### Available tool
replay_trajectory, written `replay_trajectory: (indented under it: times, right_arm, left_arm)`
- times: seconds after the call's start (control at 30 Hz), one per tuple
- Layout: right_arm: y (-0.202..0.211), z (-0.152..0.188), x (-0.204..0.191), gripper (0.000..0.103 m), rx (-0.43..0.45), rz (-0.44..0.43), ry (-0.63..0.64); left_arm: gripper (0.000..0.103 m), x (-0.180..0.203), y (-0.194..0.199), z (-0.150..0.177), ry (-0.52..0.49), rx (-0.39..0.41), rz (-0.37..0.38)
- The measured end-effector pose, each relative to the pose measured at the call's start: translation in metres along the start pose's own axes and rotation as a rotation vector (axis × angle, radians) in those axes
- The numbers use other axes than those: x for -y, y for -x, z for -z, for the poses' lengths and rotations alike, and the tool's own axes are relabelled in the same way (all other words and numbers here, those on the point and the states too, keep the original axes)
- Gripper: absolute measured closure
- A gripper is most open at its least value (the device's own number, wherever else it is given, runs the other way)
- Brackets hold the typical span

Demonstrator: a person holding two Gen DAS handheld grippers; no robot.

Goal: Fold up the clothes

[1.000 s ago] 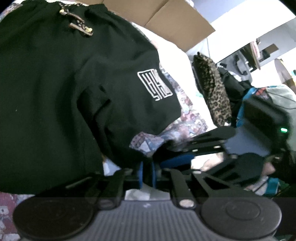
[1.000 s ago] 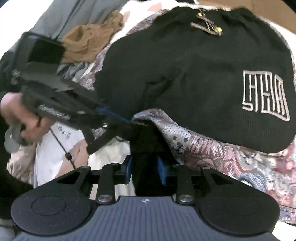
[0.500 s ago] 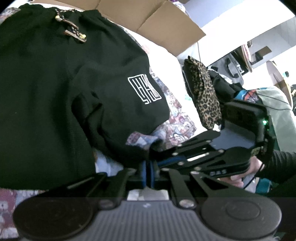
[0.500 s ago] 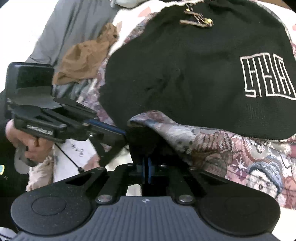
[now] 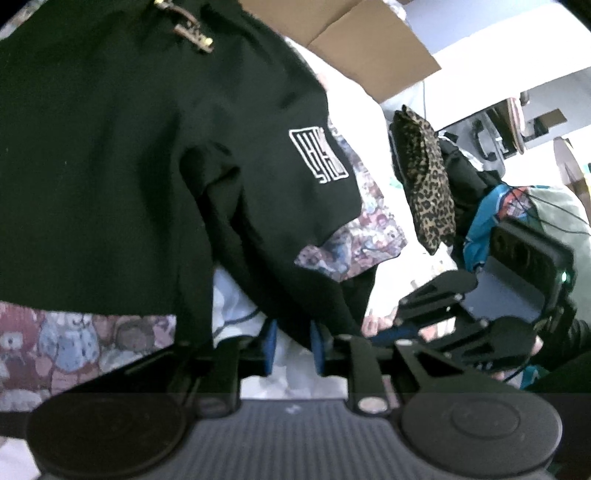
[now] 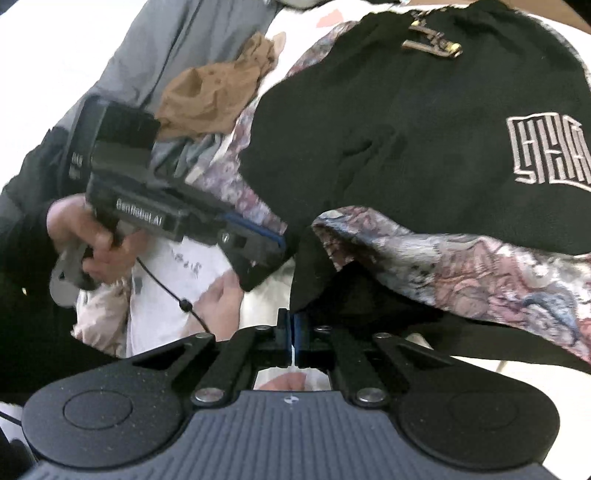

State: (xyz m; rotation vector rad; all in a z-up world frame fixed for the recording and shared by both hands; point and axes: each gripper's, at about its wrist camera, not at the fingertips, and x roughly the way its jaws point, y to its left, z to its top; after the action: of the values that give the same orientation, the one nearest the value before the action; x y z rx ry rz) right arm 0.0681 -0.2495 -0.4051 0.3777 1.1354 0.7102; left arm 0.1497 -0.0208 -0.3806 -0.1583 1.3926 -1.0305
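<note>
A black sweater (image 5: 129, 147) with a white stitched logo (image 5: 317, 155) and a toggle clasp (image 5: 192, 31) lies spread over patterned fabric (image 5: 354, 240). My left gripper (image 5: 294, 343) is open, and a hanging fold of the black sweater drops loosely between its blue pads (image 5: 271, 347). In the right wrist view my right gripper (image 6: 291, 332) is shut on a lower corner of the black sweater (image 6: 406, 129), beside the patterned fabric (image 6: 461, 266). There the left gripper (image 6: 271, 247) sits to the left, at the sweater's edge. The right gripper (image 5: 406, 314) shows at the right of the left wrist view.
A cardboard box (image 5: 369, 48) stands behind the sweater. A leopard-print cloth (image 5: 428, 184) and dark clothes lie to the right. A brown cloth (image 6: 214, 99), a grey garment (image 6: 166, 44) and a white garment (image 6: 166, 288) lie to the left. A hand (image 6: 92, 236) holds the left gripper.
My left gripper was shut on the black fabric half a second ago and now stands open. The right gripper shut on the sweater's corner and stays shut. Both views shifted slightly.
</note>
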Motion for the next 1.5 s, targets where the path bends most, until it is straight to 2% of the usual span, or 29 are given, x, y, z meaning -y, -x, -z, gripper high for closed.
replay_trajectory:
  times: [0.1, 0.23, 0.4, 0.5, 0.6, 0.77, 0.83, 0.87, 0.9, 1.13, 1.33, 1.5]
  right_arm:
    - [-0.013, 0.002, -0.007, 0.103, -0.043, -0.029, 0.024]
    - [-0.019, 0.003, -0.013, 0.101, -0.093, -0.048, 0.063]
    - [-0.003, 0.008, -0.008, 0.100, -0.117, -0.058, 0.059]
    - [0.012, 0.010, 0.000, 0.100, -0.125, -0.020, 0.070]
    - [0.033, 0.009, 0.013, 0.100, -0.085, 0.038, 0.026]
    - [0.078, 0.009, 0.039, 0.100, 0.028, 0.155, -0.058]
    - [0.092, 0.011, 0.048, 0.100, 0.073, 0.200, -0.089]
    - [0.100, 0.013, 0.054, 0.100, 0.095, 0.222, -0.110]
    - [0.104, 0.014, 0.060, 0.100, 0.112, 0.240, -0.129]
    - [0.132, 0.023, 0.094, 0.100, 0.211, 0.362, -0.222]
    - [0.149, 0.029, 0.131, 0.100, 0.319, 0.496, -0.360]
    - [0.142, 0.033, 0.143, 0.100, 0.327, 0.488, -0.397]
  left_arm:
    - [0.060, -0.001, -0.005, 0.001, 0.008, -0.020, 0.001]
    - [0.060, -0.003, -0.013, 0.004, 0.012, -0.047, -0.008]
    - [0.061, -0.010, -0.021, 0.009, 0.046, -0.068, -0.020]
    - [0.062, -0.014, -0.022, 0.010, 0.065, -0.062, -0.013]
    - [0.063, -0.016, -0.027, 0.011, 0.092, -0.072, 0.004]
    - [0.063, -0.014, -0.042, 0.013, 0.105, -0.108, 0.021]
    - [0.074, -0.014, -0.046, 0.014, 0.101, -0.117, 0.026]
    - [0.093, -0.013, -0.047, 0.015, 0.097, -0.120, 0.019]
    - [0.099, -0.013, -0.047, 0.015, 0.091, -0.115, 0.007]
    - [0.101, -0.007, -0.026, 0.020, 0.071, -0.102, -0.029]
    - [0.101, 0.001, -0.011, 0.021, 0.010, -0.105, -0.077]
    - [0.101, 0.003, -0.009, 0.021, -0.032, -0.130, -0.135]
